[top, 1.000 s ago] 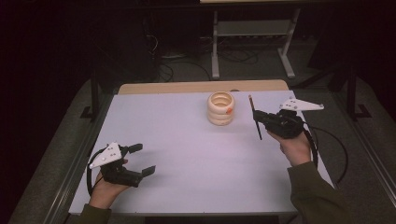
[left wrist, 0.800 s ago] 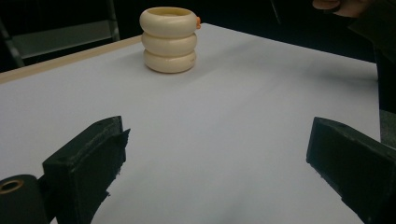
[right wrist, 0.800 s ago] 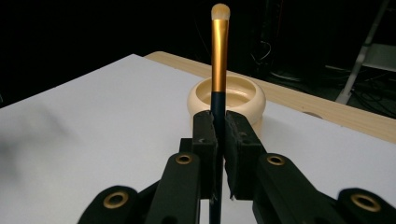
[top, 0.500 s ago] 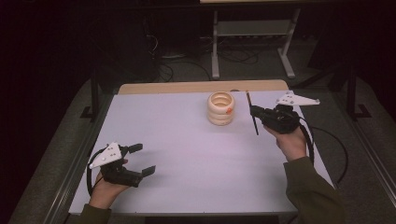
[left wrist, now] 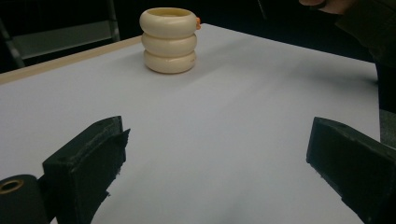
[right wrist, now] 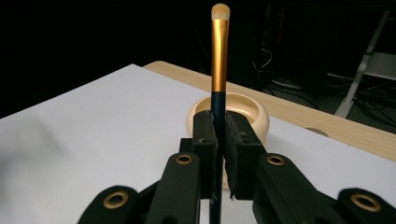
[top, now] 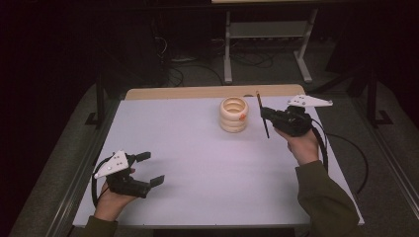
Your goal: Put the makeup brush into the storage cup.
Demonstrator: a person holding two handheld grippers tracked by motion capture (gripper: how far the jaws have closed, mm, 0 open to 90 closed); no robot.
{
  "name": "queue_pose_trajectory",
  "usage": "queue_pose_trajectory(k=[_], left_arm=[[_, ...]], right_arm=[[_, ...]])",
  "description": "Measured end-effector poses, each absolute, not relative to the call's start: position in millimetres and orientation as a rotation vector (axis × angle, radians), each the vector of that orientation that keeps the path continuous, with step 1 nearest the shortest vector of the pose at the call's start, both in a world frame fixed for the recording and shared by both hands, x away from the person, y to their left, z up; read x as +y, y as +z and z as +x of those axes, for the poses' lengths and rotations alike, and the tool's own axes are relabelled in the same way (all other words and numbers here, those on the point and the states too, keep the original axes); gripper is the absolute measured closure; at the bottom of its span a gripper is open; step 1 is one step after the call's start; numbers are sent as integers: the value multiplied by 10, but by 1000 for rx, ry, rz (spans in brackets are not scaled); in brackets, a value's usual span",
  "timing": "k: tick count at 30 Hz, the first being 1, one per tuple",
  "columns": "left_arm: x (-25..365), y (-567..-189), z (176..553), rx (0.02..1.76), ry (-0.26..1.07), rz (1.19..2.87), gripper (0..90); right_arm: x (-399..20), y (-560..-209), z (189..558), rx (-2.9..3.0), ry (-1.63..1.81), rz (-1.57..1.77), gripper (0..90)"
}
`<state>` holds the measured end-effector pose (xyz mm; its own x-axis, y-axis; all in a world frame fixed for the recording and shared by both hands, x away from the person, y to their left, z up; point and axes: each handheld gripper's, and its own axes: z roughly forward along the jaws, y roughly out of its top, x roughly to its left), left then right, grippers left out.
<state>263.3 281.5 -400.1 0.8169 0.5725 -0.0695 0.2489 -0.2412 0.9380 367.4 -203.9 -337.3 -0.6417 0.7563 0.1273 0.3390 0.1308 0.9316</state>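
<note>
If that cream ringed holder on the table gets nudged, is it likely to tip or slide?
The cream holder looks squat, three stacked rings with a wide flat base, so it would probably slide rather than tip. Its surface looks smooth and glossy, so likely slippery on the white table. It seems rigid, perhaps ceramic, so possibly breakable.

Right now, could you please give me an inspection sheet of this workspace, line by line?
Surface: white table top with a wooden strip along its far edge; bare apart from the holder.
Job's things: makeup brush with a dark handle and gold ferrule, upright, tip up; cream ribbed holder standing upright near the far edge, just beside the brush.
Clutter: nothing seen.
Grippers: right gripper shut on the brush handle, held above the table; left gripper open, nothing between its jaws, at the near left.
Cables: a black cable loops from the right gripper over the table edge; more cables on the floor beyond.
Surroundings: dark room, metal stand behind the table.
</note>
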Motion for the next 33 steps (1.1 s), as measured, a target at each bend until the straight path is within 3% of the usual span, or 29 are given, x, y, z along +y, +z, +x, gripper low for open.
queue_pose_trajectory(k=[33], left_arm=[[2820,-3997,2635,626,342,1809,40]], right_arm=[[-1807,-3315,4041,2017,1538,1057,825]])
